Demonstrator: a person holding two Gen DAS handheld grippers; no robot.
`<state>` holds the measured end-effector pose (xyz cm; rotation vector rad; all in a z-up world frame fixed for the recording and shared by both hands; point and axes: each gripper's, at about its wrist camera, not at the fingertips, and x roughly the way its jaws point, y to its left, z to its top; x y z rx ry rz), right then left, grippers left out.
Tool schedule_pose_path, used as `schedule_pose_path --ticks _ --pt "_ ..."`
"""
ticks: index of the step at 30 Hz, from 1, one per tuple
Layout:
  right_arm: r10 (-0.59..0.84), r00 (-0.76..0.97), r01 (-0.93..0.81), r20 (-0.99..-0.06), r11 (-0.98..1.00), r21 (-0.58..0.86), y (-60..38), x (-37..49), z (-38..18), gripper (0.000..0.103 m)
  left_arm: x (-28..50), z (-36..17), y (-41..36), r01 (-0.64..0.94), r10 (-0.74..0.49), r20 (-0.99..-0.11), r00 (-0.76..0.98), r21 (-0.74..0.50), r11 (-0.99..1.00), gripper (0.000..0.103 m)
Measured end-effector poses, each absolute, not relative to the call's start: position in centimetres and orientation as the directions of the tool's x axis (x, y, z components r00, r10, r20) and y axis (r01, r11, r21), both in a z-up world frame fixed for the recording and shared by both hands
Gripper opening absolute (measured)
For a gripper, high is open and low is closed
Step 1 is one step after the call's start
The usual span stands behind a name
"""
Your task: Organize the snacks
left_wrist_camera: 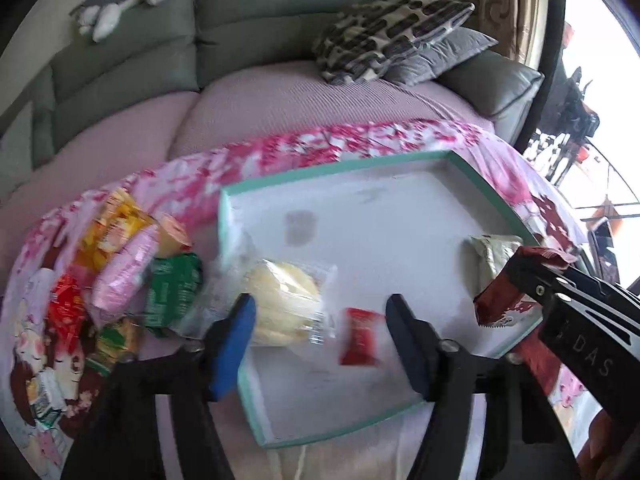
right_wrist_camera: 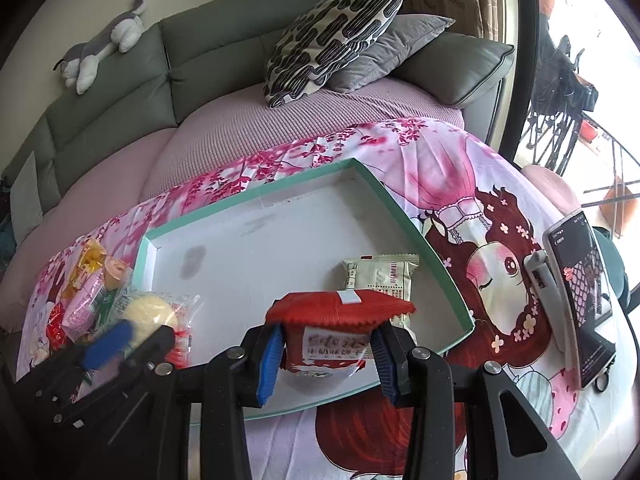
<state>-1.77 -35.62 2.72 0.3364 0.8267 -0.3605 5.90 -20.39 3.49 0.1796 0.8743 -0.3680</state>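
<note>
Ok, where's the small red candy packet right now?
In the left wrist view, the small red candy packet lies in the teal-rimmed tray, right of the wrapped yellow bun, between the open left gripper fingers.

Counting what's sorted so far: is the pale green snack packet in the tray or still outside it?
In the tray: the pale green packet lies flat on the tray's white floor, inside the right rim.

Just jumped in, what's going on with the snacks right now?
The right tool is clamped on a red biscuit packet, held over the teal-rimmed tray. The left tool is open above the tray's near left side. A wrapped yellow cake, a small red packet and a pale green packet lie in the tray. More snacks wait left of it.
</note>
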Motion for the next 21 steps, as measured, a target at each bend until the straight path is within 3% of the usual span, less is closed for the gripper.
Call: schedule_pose_path --ticks 2,4,6,9,12,14,18,21 --pt "-0.183 0.626 0.443 -0.758 0.883 0.153 -35.8 -1.9 2.8 0.050 5.9 3.9 -20.0 0.381 -0.244 -0.765 0.596 0.002 0.924 0.069" --pt "-0.193 0.631 0.451 -0.751 0.879 0.153 -35.9 -2.1 3.0 0.064 6.0 4.1 -19.6 0.372 -0.240 -0.766 0.597 -0.001 0.928 0.070" --pt "-0.195 0.637 0.452 -0.746 0.878 0.157 -35.9 -2.1 3.2 0.068 6.1 4.2 -19.2 0.359 -0.229 -0.768 0.599 0.001 0.933 0.070" --pt "-0.199 0.633 0.455 -0.748 0.877 0.151 -36.0 -1.9 3.2 0.089 6.3 4.4 -18.3 0.327 -0.215 -0.764 0.608 -0.005 0.945 0.070" --pt "-0.218 0.623 0.459 -0.751 0.879 0.126 -36.0 -1.7 2.9 0.101 6.7 4.5 -17.1 0.283 -0.202 -0.759 0.619 -0.025 0.959 0.071" --pt "-0.227 0.620 0.458 -0.751 0.882 0.112 -36.0 -1.6 2.8 0.103 6.9 4.4 -16.4 0.259 -0.183 -0.752 0.633 -0.017 0.966 0.084" --pt "-0.247 0.626 0.455 -0.739 0.886 0.089 -35.7 -1.5 2.7 0.103 7.0 4.5 -15.2 0.210 -0.130 -0.716 0.686 0.023 0.977 0.094" --pt "-0.240 0.637 0.459 -0.732 0.881 0.111 -35.8 -1.5 2.7 0.103 7.3 4.5 -14.1 0.185 -0.145 -0.702 0.697 -0.019 0.983 0.102"
